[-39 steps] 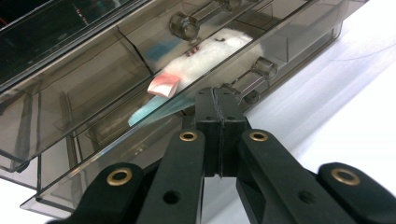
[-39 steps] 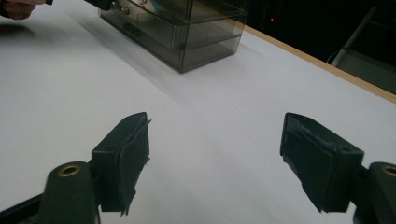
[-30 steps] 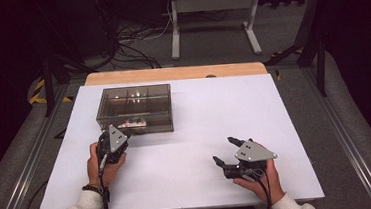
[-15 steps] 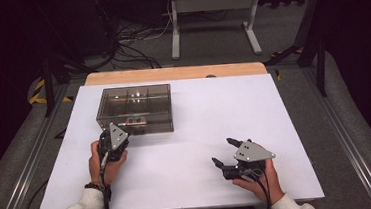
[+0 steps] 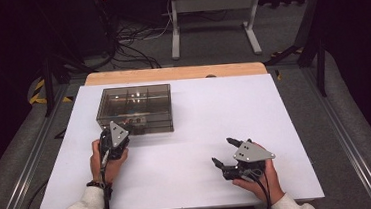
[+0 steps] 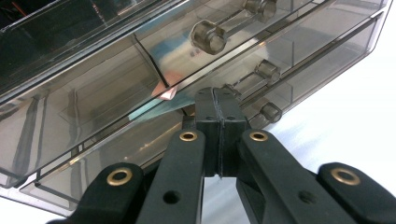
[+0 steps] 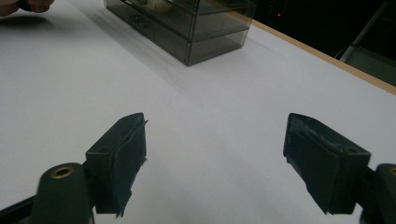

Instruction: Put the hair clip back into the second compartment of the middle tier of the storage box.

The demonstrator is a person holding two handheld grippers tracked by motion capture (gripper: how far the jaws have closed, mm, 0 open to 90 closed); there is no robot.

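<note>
The smoky plastic drawer box (image 5: 134,109) sits toward the far left of the tabletop (image 5: 234,110). The left hand-held gripper (image 5: 117,140) is right at the box's front, jaws pressed together just below a drawer knob (image 6: 270,112). The right hand-held gripper (image 5: 223,153) rests well apart from the box, jaws spread with nothing between them, so the left is far nearer.

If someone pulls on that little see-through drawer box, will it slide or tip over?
Probably slides: the drawer box looks like thin clear plastic, so likely light, on a smooth white table. Being low and wide, it seems unlikely to tip. Its walls look stiff.
</note>
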